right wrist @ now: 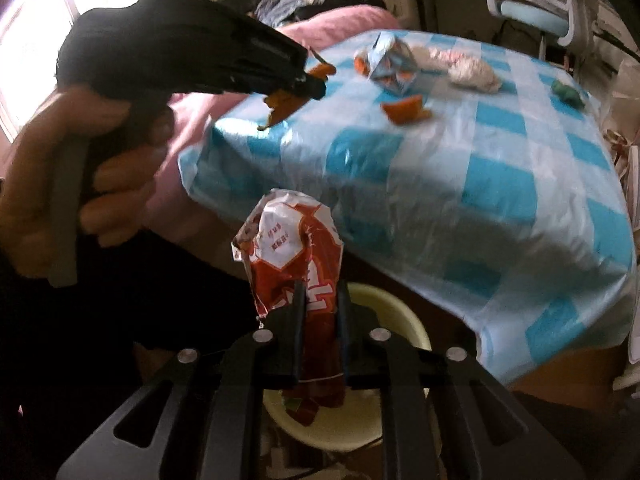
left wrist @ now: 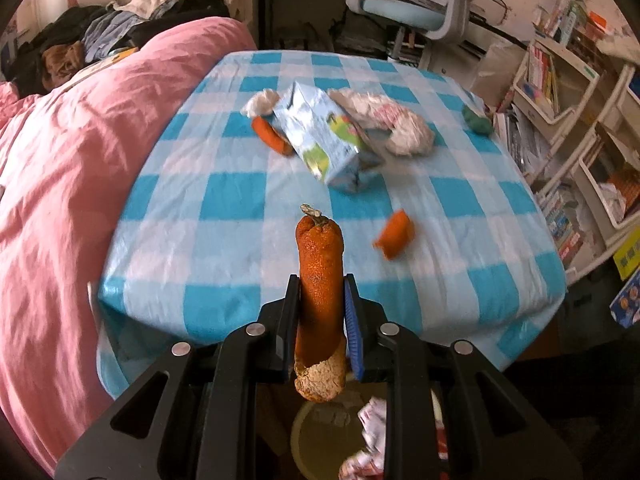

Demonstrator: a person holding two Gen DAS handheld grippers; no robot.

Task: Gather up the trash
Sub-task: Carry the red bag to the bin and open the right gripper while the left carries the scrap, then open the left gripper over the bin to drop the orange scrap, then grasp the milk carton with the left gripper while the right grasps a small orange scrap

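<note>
My left gripper (left wrist: 321, 288) is shut on a long strip of orange peel (left wrist: 320, 276), held above the near table edge; it also shows in the right wrist view (right wrist: 310, 82) with the peel (right wrist: 282, 106) hanging from it. My right gripper (right wrist: 320, 292) is shut on a crumpled red and white snack wrapper (right wrist: 294, 248), held over a pale yellow bin (right wrist: 394, 312) on the floor. The bin (left wrist: 304, 436) also shows below my left gripper. On the table lie a blue carton (left wrist: 324, 136), white tissue (left wrist: 392, 124), and orange peel pieces (left wrist: 395, 234).
The table has a blue and white checked cloth (left wrist: 224, 200). A pink quilt (left wrist: 60, 168) lies on the bed at the left. A green lump (left wrist: 477, 121) sits at the far right of the table. Shelves with books (left wrist: 560, 80) stand at the right, a blue chair (left wrist: 404, 4) behind.
</note>
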